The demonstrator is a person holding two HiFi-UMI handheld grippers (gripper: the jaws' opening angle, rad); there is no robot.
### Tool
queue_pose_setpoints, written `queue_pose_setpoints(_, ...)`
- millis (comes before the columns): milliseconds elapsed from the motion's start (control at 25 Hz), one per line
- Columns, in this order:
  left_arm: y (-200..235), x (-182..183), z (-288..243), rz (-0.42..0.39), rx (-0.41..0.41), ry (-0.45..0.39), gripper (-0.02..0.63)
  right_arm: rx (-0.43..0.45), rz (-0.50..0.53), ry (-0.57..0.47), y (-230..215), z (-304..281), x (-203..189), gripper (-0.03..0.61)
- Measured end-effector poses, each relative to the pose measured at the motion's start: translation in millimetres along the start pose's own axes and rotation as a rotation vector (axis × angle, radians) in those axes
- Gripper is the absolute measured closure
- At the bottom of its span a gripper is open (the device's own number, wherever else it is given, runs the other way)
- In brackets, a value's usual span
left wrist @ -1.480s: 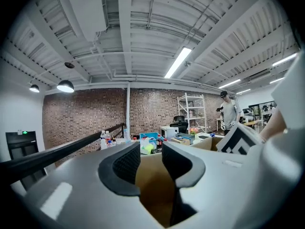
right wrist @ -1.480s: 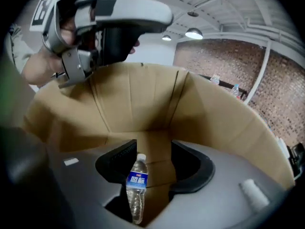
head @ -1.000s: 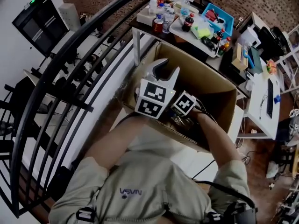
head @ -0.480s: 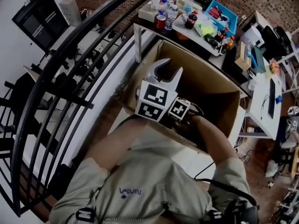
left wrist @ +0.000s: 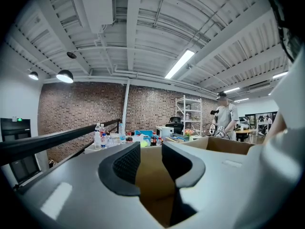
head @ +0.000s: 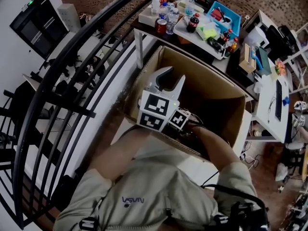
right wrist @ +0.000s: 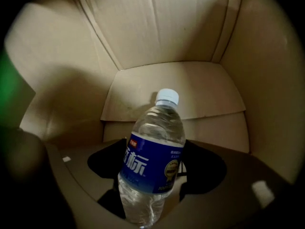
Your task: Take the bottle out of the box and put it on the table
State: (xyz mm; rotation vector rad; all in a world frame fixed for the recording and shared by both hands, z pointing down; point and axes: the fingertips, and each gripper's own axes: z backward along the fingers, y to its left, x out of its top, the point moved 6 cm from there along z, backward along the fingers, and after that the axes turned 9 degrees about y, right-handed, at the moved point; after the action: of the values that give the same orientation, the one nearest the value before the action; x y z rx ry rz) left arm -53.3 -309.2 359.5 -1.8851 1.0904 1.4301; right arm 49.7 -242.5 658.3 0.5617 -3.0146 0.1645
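A clear water bottle [right wrist: 157,128] with a blue label and white cap lies inside the open cardboard box [head: 211,88]. My right gripper [right wrist: 151,162] points straight down into the box, and only its marker cube [head: 179,119] shows in the head view. Its jaws are opening, with the bottle's lower body between them; I see no pad pressing on it. My left gripper [head: 171,76] hovers level over the box's near left edge, open with nothing between its fingers [left wrist: 124,166]. The bottle is hidden in the head view.
Beyond the box stands a table [head: 149,30] crowded with bottles [head: 161,8], a cola bottle [head: 193,23] and a blue bin [head: 224,16]. A black railing [head: 72,57] runs along the left. A desk [head: 269,105] stands right of the box. A person [left wrist: 224,118] stands far off.
The right gripper's marker cube has sunk lower into the box, toward its near wall. The left gripper has stayed where it was.
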Motion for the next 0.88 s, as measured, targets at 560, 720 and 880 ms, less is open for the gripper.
queue_pose_setpoints(560,0.2,-3.4,0.8,0.002,-0.013,-0.003,0.497,-0.016,0.023,0.011,-4.4,13.3,0.9,0.291)
queue_pose_setpoints(720,0.7,-1.6,-0.2,-0.013,-0.012,-0.008,0.497,-0.066,-0.043,-0.075,-20.5,46.2,1.6,0.298)
queue_pose_setpoints(880,0.3,-0.7,0.4,-0.027,-0.014,-0.012,0.497,-0.108,-0.101,-0.220,-29.2,86.1,7.5,0.299)
